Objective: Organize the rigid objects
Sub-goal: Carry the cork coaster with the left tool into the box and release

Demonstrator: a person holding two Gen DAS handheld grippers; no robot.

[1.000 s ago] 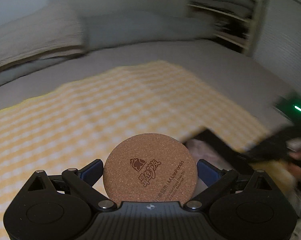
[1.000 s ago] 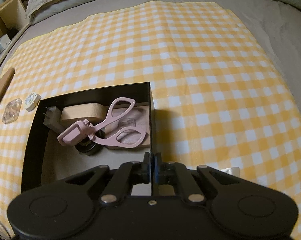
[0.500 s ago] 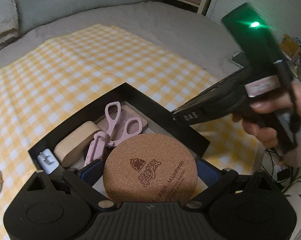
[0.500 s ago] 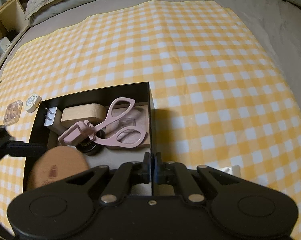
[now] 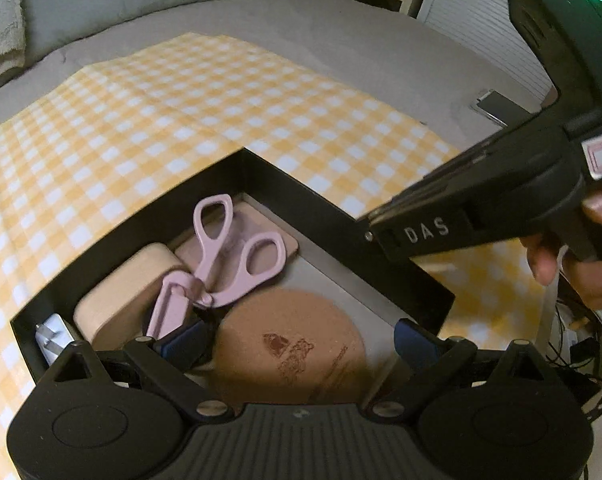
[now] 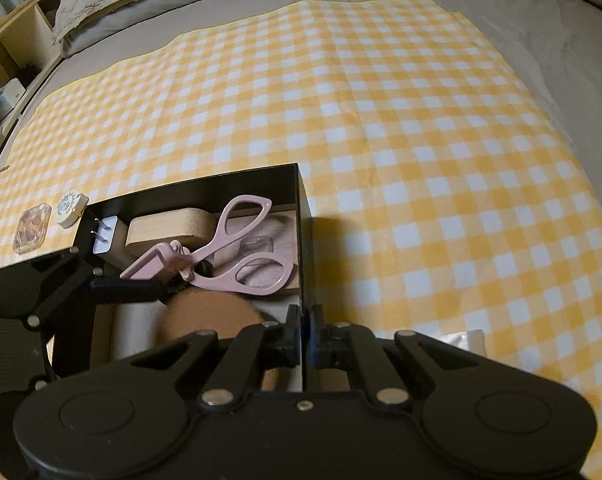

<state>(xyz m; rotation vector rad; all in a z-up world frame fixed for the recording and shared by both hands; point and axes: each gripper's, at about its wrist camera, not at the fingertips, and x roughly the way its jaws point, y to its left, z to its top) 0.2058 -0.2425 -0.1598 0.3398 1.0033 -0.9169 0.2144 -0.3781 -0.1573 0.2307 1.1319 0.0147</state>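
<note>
- Cork coaster lies low inside the black box, blurred; I judge it light, stiff, slightly grippy, best pinched across its rim.
- Left gripper: jaws spread wider than the coaster, pads apparently clear of it.
- Right gripper: jaws pinched on the box's side wall, steadying it.
- Pink scissors lie just beside the coaster.
- Checked cloth lies beneath.

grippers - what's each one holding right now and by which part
Left gripper holds nothing: open, cork coaster loose in the box. Right gripper pinches the black box by its right wall.
</note>
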